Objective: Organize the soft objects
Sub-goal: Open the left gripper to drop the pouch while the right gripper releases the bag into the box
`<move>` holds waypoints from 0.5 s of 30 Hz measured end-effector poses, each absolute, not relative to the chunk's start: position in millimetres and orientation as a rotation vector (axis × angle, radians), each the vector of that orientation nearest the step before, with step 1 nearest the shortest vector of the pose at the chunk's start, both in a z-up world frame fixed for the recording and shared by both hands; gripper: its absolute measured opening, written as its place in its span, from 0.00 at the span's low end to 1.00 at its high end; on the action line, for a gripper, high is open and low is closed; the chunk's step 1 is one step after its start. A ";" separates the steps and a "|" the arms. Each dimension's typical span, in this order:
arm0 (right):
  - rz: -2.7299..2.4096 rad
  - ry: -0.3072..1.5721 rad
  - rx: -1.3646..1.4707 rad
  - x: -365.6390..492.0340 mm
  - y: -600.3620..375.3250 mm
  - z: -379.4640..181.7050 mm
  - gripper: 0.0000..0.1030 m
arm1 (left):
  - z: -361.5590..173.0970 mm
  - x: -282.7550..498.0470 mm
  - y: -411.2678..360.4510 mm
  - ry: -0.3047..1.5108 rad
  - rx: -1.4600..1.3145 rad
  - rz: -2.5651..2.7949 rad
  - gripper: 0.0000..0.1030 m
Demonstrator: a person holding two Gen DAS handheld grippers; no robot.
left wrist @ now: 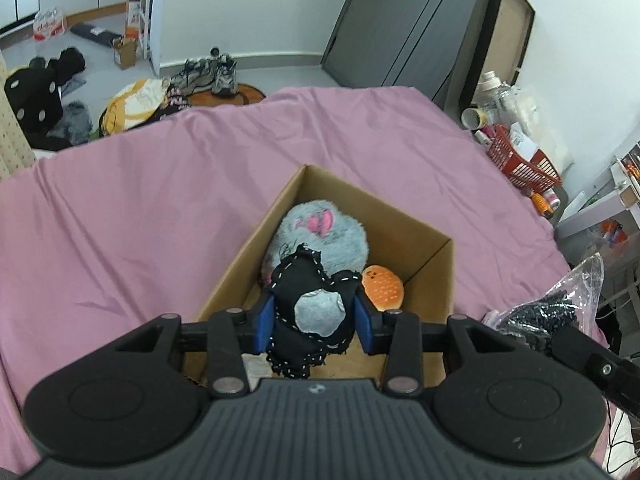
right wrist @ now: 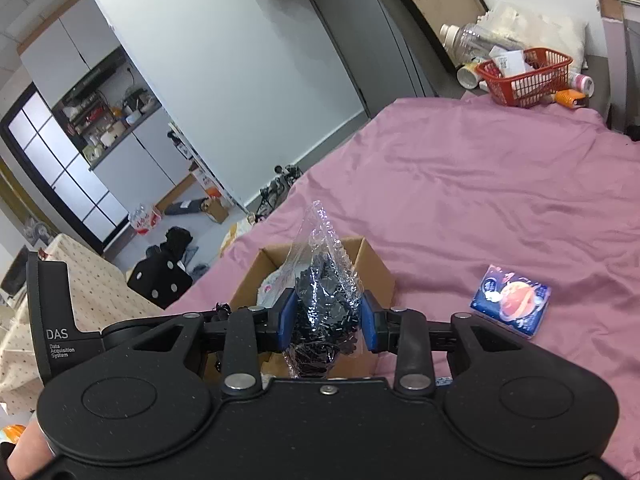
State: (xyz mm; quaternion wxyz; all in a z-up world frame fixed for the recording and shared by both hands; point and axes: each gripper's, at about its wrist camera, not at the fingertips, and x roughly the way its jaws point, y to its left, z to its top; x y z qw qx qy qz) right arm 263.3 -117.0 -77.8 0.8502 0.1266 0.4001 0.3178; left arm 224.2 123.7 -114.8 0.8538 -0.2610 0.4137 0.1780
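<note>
With the left gripper clamped on a black stitched felt toy above the cardboard box and the right gripper pinching a clear bag of black pieces near it, crowding could drop either outside.

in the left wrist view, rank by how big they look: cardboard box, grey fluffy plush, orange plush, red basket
1. cardboard box
2. grey fluffy plush
3. red basket, though it sits farther back, so it may really be bigger
4. orange plush, partly hidden

box half full, pink bedspread open
</note>
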 end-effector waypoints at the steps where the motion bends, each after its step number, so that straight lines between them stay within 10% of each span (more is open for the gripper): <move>1: 0.669 0.848 0.264 264.4 -114.1 -79.1 0.32 | -117.4 225.0 125.2 0.876 -0.550 0.378 0.39; 15: 0.686 0.896 0.255 268.2 -72.3 -91.6 0.32 | -109.0 225.6 142.7 0.869 -0.547 0.354 0.66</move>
